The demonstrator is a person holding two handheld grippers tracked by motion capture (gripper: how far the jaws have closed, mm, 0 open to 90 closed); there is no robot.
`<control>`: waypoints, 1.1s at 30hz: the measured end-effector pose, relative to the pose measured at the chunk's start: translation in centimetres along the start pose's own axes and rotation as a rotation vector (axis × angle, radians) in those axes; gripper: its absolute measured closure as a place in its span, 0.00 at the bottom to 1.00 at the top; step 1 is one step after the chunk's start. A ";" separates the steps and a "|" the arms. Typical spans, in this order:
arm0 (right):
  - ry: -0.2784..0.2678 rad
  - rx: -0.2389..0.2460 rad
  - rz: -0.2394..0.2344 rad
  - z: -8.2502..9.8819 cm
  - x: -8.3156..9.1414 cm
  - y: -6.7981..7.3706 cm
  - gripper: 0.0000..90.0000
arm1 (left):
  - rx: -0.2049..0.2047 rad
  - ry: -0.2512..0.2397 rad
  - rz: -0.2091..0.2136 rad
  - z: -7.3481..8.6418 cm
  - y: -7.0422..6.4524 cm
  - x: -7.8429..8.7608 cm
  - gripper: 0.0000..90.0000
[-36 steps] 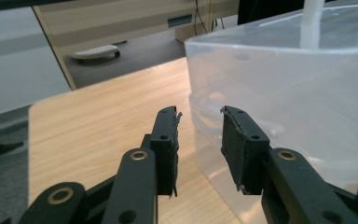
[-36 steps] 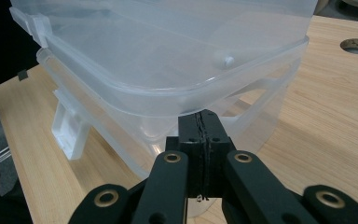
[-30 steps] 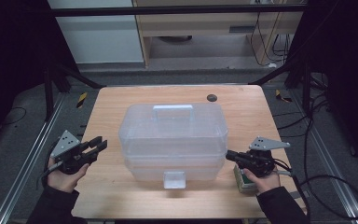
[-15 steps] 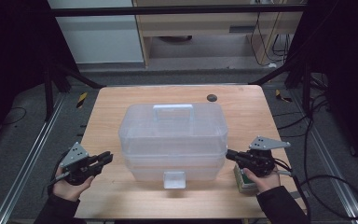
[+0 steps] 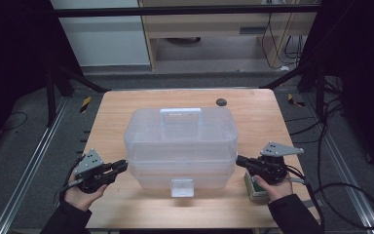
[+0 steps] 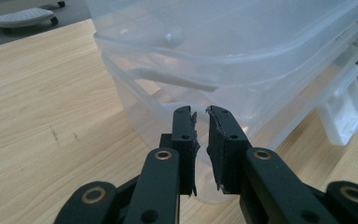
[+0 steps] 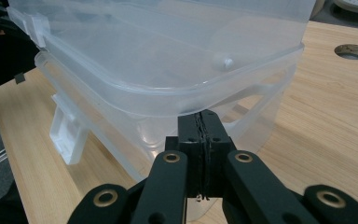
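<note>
While the right claw (image 5: 240,160) stays clamped empty at the box (image 5: 180,146), the left claw (image 5: 121,165) has sunk beside it, narrowing on nothing, likely readying a two-sided lift.

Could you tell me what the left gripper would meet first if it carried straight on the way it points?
Most likely the clear plastic storage box: the left gripper points at its lower side wall, close ahead.

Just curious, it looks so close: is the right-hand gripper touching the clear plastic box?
Cannot tell. In the right gripper view the shut right gripper sits tight under the lid rim of the clear plastic box; no plain gap or contact shows.
</note>
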State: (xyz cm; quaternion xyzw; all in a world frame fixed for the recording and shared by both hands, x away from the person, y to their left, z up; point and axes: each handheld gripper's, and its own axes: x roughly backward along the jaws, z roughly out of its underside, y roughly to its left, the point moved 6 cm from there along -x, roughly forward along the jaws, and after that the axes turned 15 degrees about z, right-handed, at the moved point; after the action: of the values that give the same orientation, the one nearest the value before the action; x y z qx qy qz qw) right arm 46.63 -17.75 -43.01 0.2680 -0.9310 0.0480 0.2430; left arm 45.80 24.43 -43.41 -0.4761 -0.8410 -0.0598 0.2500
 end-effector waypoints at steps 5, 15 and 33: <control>-0.004 -0.002 -0.001 -0.1 0.0 0.0 0.99 | -0.010 -0.012 0.010 -0.8 -0.2 -0.2 0.92; -0.025 -0.011 0.004 -0.7 0.1 0.0 1.00 | -0.010 -0.040 0.010 -1.7 -0.2 -0.4 0.92; -0.070 -0.034 0.003 -2.4 0.2 -0.5 1.00 | -0.024 -0.074 -0.001 -3.6 0.1 -0.6 0.93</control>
State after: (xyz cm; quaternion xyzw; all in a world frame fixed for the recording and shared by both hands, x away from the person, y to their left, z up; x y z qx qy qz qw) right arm 47.73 -17.75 -40.85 0.2639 -0.9400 0.0232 0.2149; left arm 47.45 22.86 -40.60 -0.4805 -0.8491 -0.0524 0.2132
